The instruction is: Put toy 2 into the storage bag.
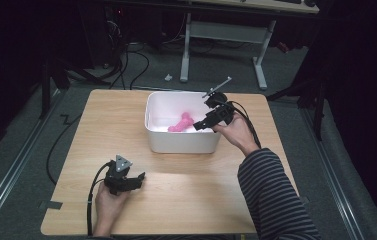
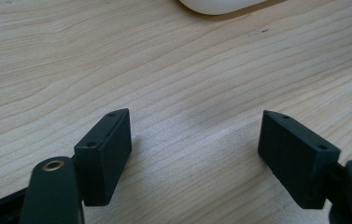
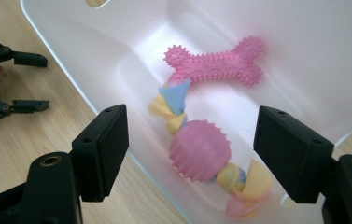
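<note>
A white bin (image 1: 181,142) stands on the wooden table (image 1: 201,190), toward its far side. Inside lie a pink spiked bone toy (image 3: 215,63) and a rope toy with a pink ribbed ball (image 3: 200,151) and pastel knots. The bone toy (image 1: 181,123) also shows from the high view. My right gripper (image 3: 190,140) hangs over the bin's right part, jaws open, with the rope toy below them and untouched. That right gripper (image 1: 199,125) tilts down into the bin. My left gripper (image 1: 140,179) rests low over the near left of the table, open and empty (image 2: 194,140).
Bare wood lies between the bin's front wall (image 2: 220,5) and the left gripper (image 3: 31,81). Beyond the table stand a desk frame (image 1: 223,47) and cables on a grey floor (image 1: 21,150). A striped sleeve (image 1: 271,195) crosses the table's near right.
</note>
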`<move>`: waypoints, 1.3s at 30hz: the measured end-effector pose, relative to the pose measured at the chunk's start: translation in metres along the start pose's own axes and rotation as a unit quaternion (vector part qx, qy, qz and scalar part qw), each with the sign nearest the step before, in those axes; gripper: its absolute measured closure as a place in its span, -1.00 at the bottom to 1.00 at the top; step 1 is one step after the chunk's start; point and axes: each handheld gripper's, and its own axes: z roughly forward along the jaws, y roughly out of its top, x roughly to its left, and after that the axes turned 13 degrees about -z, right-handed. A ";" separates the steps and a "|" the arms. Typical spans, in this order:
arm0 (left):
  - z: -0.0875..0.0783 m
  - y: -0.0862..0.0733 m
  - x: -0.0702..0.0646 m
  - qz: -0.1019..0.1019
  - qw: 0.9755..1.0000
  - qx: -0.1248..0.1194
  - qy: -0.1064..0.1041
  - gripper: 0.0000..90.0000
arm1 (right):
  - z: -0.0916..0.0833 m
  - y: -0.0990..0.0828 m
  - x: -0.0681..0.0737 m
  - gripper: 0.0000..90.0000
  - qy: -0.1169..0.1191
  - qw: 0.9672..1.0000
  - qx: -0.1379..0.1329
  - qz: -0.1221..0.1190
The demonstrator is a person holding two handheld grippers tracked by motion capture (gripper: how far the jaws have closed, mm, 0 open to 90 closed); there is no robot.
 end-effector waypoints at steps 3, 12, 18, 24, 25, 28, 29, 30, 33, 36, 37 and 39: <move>0.000 0.000 0.000 0.001 1.000 0.000 0.001 -0.42 | -0.013 -0.010 0.008 -0.35 -0.019 0.999 -0.034 -0.005; 0.000 0.000 0.000 0.002 1.000 0.000 0.001 -0.43 | -0.023 -0.135 0.065 -0.26 -0.113 0.983 -0.145 0.014; 0.000 0.000 0.000 0.001 1.000 0.000 0.001 -0.43 | 0.033 -0.222 0.071 -0.24 -0.137 0.980 -0.103 0.105; 0.000 0.000 0.000 0.001 1.000 0.000 0.001 -0.43 | 0.044 -0.244 0.075 -0.26 -0.181 0.971 -0.095 0.124; 0.000 0.000 0.000 0.001 1.000 0.000 0.001 -0.43 | 0.045 -0.243 0.076 -0.28 -0.185 0.971 -0.089 0.120; 0.000 0.000 0.000 0.001 1.000 0.000 0.001 -0.43 | 0.046 -0.242 0.076 -0.31 -0.186 0.972 -0.087 0.116; 0.000 0.000 -0.001 0.001 1.000 0.000 0.001 -0.43 | 0.046 -0.242 0.076 -0.32 -0.187 0.972 -0.086 0.118; 0.000 0.000 -0.001 0.001 1.000 0.000 0.001 -0.43 | 0.046 -0.242 0.077 -0.32 -0.188 0.971 -0.086 0.119; 0.000 0.000 -0.001 0.000 1.000 0.000 0.001 -0.43 | 0.046 -0.242 0.077 -0.32 -0.187 0.971 -0.086 0.119; 0.000 0.000 -0.001 0.000 1.000 0.000 0.001 -0.43 | 0.046 -0.242 0.077 -0.34 -0.188 0.971 -0.085 0.119; 0.000 0.000 -0.001 0.000 1.000 0.000 0.001 -0.43 | 0.046 -0.242 0.076 -0.36 -0.188 0.971 -0.085 0.122; 0.000 0.000 -0.001 0.000 1.000 0.000 0.002 -0.42 | 0.046 -0.241 0.076 -0.36 -0.187 0.971 -0.085 0.121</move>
